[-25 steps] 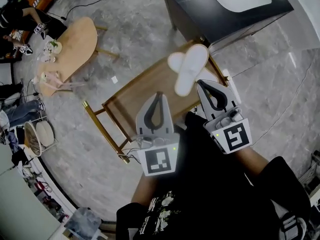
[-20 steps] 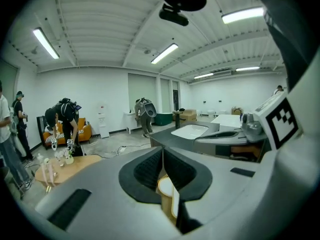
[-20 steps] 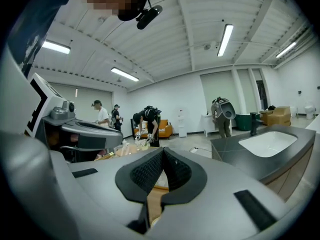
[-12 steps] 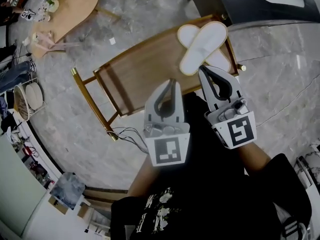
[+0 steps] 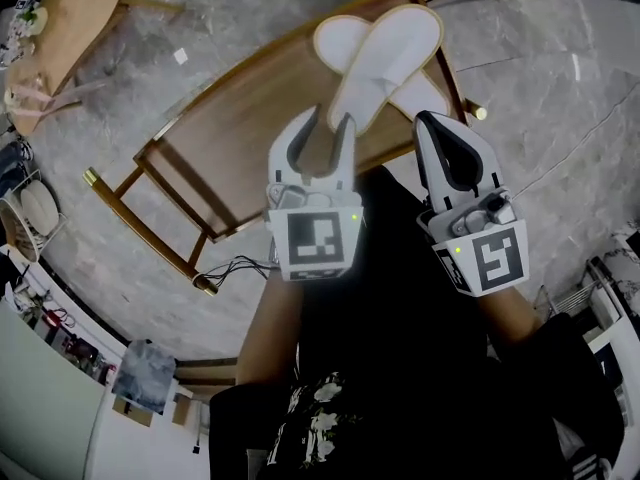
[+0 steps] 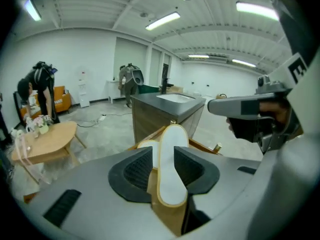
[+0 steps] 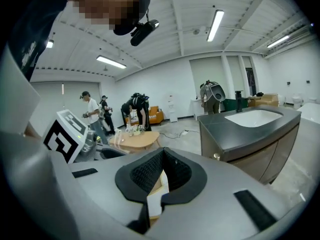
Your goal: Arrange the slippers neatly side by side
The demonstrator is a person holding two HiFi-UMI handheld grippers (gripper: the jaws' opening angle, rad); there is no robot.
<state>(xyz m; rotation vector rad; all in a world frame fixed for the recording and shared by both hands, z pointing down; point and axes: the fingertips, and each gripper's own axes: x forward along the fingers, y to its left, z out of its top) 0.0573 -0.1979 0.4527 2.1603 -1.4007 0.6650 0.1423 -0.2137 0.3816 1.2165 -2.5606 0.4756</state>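
Two white slippers lie crossed on a wooden tray table [image 5: 230, 138]. The upper slipper [image 5: 385, 68] rests diagonally over the lower slipper [image 5: 340, 38]. My left gripper [image 5: 320, 128] hovers just short of the upper slipper's near end, and its jaws are opening. In the left gripper view the upper slipper [image 6: 172, 169] shows in the gap between the jaws, with the pads not pressing on it; the lower slipper [image 6: 146, 146] peeks out behind. My right gripper [image 5: 450, 133] is shut and empty, near the table's right corner beside the slippers.
A dark cabinet with a white sink [image 7: 250, 124] stands just beyond the table. A round wooden coffee table [image 5: 60, 28] sits to the far left. Several people [image 7: 137, 109] stand at the back of the room. A cable [image 5: 235, 268] lies by the table's near leg.
The left gripper's jaws have gone from shut to open, and it has moved forward to the slippers' near end. The right gripper stays shut. The slippers have not moved on the table.
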